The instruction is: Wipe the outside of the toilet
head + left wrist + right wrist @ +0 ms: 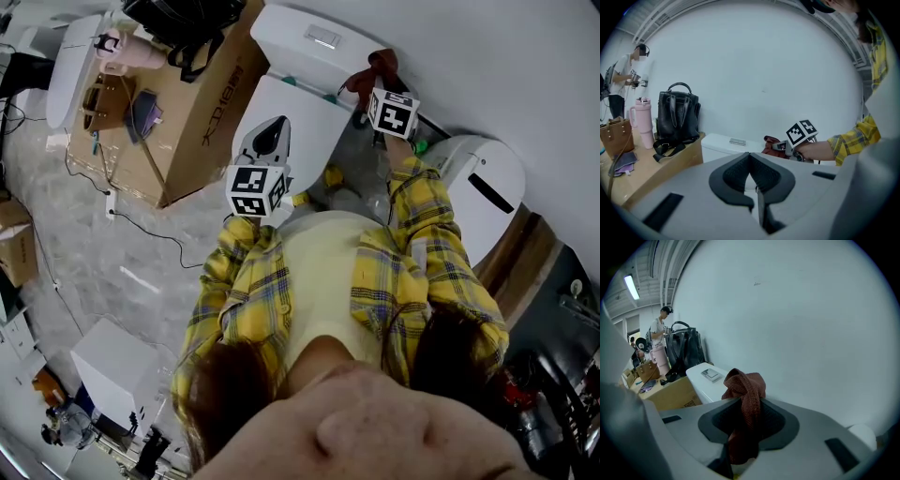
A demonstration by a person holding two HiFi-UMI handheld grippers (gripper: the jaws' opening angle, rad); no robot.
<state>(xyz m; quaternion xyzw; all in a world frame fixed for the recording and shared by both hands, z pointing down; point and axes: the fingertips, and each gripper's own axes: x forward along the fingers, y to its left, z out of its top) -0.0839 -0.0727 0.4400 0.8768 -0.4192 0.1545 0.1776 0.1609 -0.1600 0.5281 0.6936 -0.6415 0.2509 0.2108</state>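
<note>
— What is standing around the toilet (309, 42)?

— It is sitting against the white wall (754, 70), with the lid down. A cardboard box (202, 108) is on the person's left of it and a white rounded fixture (487, 183) is on the right. In the head view the person's yellow checked sleeves (427, 225) are hiding its front part.

— Is the box holding anything?

— Its inside is not showing. On its top three things are resting: one black handbag (677, 115), one pink tumbler (643, 124) and one brown bag (616, 136). What they are carrying inside, I cannot tell. One other person (623, 77) is standing behind the box.

— And the two claws?

— The right gripper (747, 416) is clenching one dark red cloth (746, 383) near the right end of the tank. Whether the cloth is touching the tank, I cannot tell. The left gripper (751, 159) is hovering over the lid, with its jaws pressed together and nothing between them.
</note>
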